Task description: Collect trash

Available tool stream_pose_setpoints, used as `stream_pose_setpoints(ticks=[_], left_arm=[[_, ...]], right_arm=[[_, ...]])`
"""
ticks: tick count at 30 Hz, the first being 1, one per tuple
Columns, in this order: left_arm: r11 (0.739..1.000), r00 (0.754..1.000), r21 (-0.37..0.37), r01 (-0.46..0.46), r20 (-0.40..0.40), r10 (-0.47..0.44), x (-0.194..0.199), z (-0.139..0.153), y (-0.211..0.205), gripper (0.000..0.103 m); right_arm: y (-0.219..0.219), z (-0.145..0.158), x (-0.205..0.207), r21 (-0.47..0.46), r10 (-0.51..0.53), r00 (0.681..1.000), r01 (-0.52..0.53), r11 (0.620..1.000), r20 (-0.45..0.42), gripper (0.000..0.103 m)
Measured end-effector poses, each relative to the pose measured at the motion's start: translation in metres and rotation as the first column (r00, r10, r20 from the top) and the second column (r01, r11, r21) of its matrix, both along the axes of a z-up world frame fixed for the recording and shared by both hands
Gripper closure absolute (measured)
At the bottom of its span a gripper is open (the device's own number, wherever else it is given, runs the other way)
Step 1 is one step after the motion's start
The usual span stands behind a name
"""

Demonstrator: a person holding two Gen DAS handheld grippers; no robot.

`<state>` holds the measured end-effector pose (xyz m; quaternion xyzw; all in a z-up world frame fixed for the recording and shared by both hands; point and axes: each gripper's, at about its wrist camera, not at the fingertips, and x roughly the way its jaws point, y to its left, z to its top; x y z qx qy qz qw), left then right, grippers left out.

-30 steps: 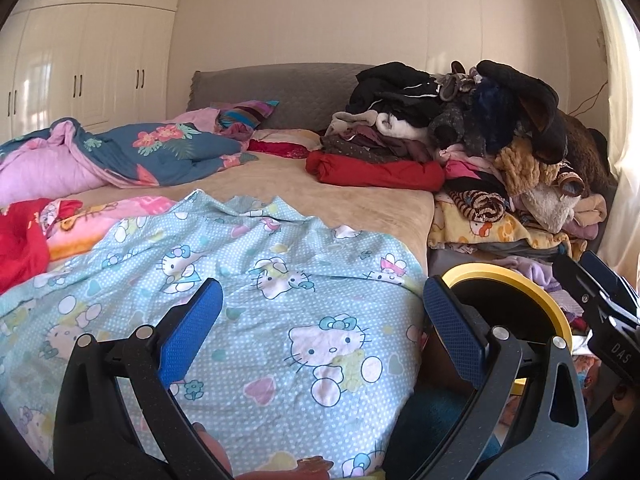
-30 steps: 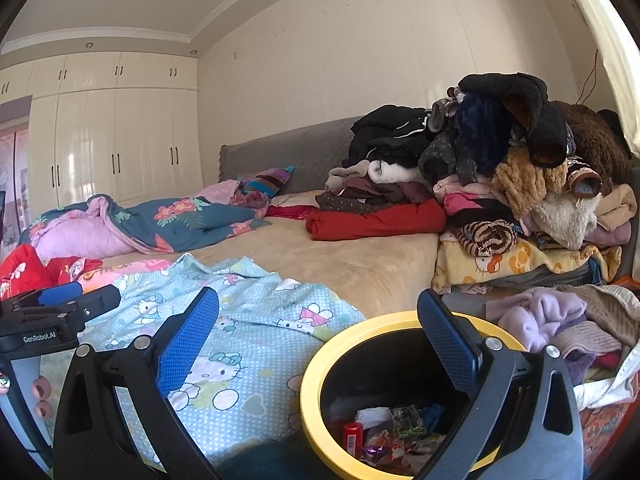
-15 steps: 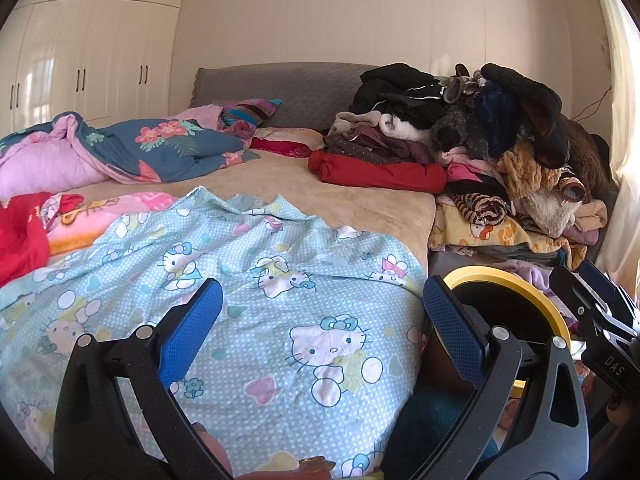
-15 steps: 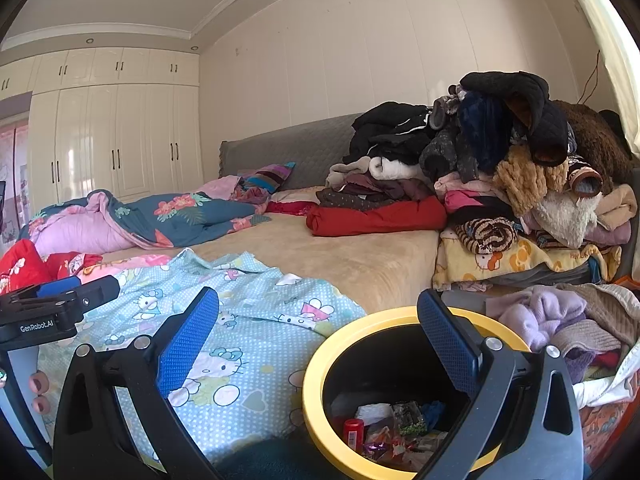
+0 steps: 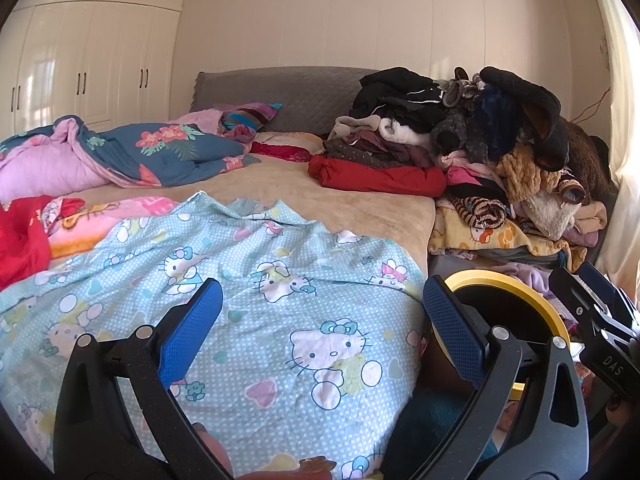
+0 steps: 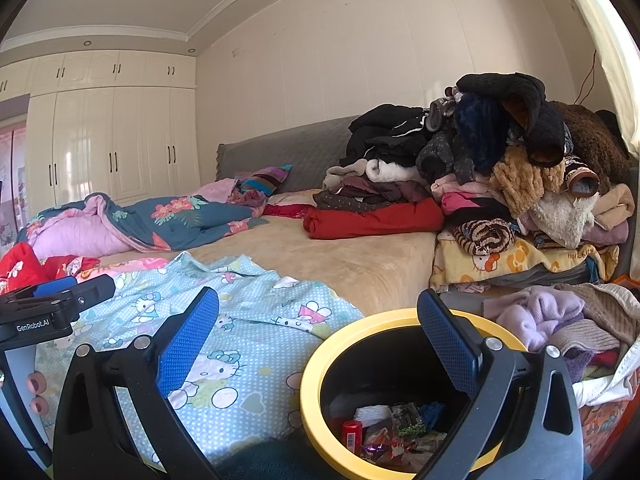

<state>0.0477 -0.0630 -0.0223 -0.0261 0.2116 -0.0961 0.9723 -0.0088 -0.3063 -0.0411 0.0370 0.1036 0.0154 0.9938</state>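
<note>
Both empty and spread wide: left gripper [image 5: 320, 320] over Hello Kitty sheet [image 5: 248, 288], right gripper [image 6: 318, 326] above yellow-rimmed bin [image 6: 316, 360] holding wrappers [image 6: 400, 428] (bedside); may snag fabric instead of trash

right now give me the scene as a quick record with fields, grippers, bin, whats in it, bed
left gripper: open, empty, over the light blue cartoon-cat sheet
right gripper: open, empty, above the bin
bin: black waste bin with yellow rim, beside the bed
bin contents: crumpled wrappers and a small red tube
bed: beige mattress cover, floral quilt, tall pile of clothes at its right side
loose trash on bed: none visible
</note>
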Motion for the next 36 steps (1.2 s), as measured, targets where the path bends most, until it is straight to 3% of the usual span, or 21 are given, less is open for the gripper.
stream_pose_setpoints(ticks=[29,36], left_arm=[[1.0,1.0,-0.004,0.008,-0.019,-0.008,0.001,0.002,-0.004,0.011],[0.997,0.995,-0.006,-0.071,-0.069,0.07,0.007,-0.003,0.011,0.011]], right_arm=[[-0.003,-0.001,0.0,-0.008,0.002,1.0,-0.002,1.0,-0.009,0.006],[0.022,0.011,0.015,-0.058,0.118,0.993,-0.119,0.991,-0.018,0.006]])
